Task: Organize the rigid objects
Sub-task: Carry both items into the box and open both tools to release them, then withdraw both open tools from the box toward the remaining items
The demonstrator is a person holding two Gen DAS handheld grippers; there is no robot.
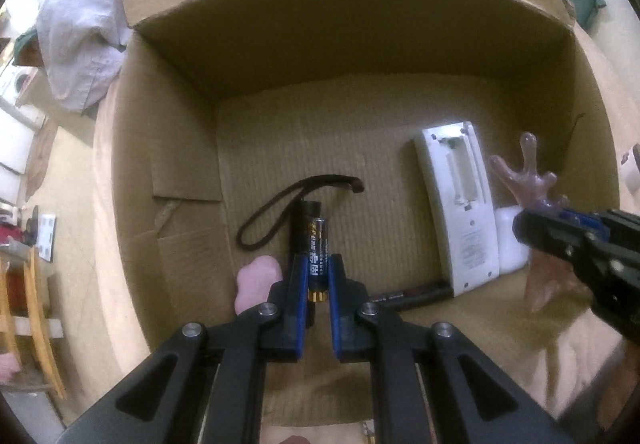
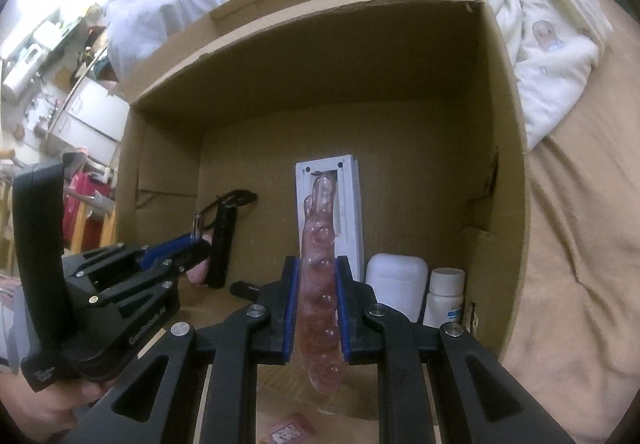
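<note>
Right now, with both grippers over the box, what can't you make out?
- Flashlight, left wrist view: the held battery covers its body.
- Remote, right wrist view: the held pink toy covers its open compartment.
- Bottle label: too small to read.
- Dark marker: print blurred.

Tan bedsheet (image 2: 580, 244) spread under and beside everything, cream printed quilt (image 2: 552, 56) bunched on it at upper right, pale lavender bedding (image 1: 80, 24) heaped at upper left, wooden chair (image 1: 36, 324) left of the bed.
</note>
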